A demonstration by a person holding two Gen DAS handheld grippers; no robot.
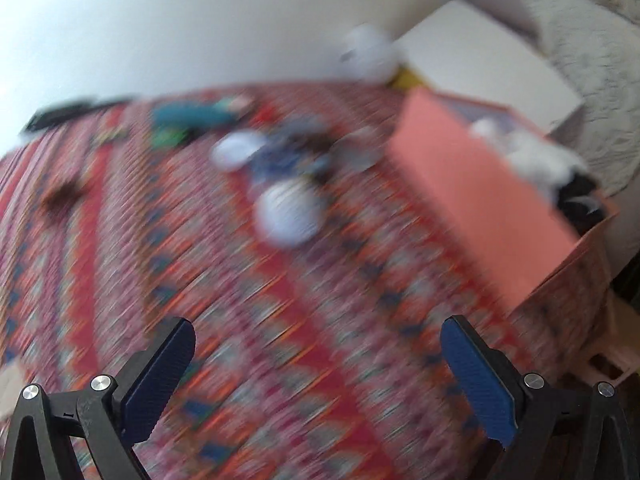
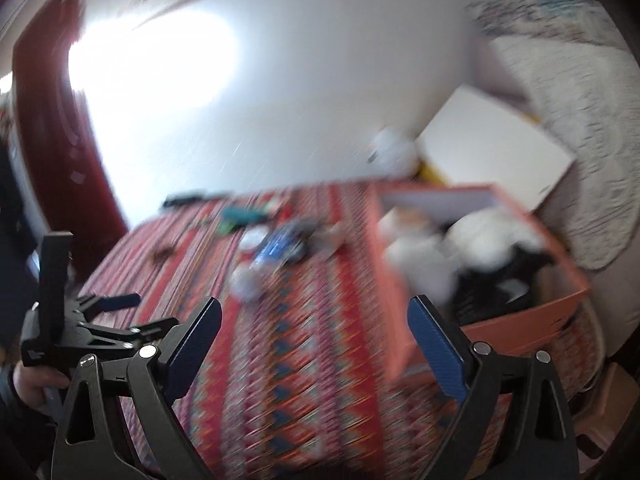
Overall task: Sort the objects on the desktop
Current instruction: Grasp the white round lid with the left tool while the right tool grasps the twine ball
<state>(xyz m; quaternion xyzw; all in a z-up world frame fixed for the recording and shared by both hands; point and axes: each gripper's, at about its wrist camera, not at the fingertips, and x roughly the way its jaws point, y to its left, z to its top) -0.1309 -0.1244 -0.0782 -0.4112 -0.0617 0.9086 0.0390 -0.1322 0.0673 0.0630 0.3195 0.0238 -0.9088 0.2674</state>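
1. I am holding my right gripper [image 2: 314,344] with its blue pads spread wide and nothing between them, just in front of the near left corner of the salmon-pink box [image 2: 520,320].
2. I am holding my left gripper [image 1: 318,380] just as wide and just as empty, over the patterned red tablecloth [image 1: 280,340] well to the left of the box [image 1: 480,200]; in the right wrist view it [image 2: 116,312] is showing at the far left, with my hand [image 2: 34,384] gripping its handle.
3. The box is sitting at the right end of the table, already holding white crumpled things [image 2: 424,260] and something black [image 2: 496,280]; blur is keeping me from naming them.
4. Left of the box, loose things are lying in a cluster on the cloth: a white round object [image 1: 290,216] nearest me, a blue blurred item [image 1: 280,160] behind it, another white round piece [image 1: 236,150], and a teal object [image 1: 192,116] further back.
5. Behind the box, a white flat box [image 1: 488,64] is leaning against the wall, with a white rounded item [image 1: 370,54] just left of it.
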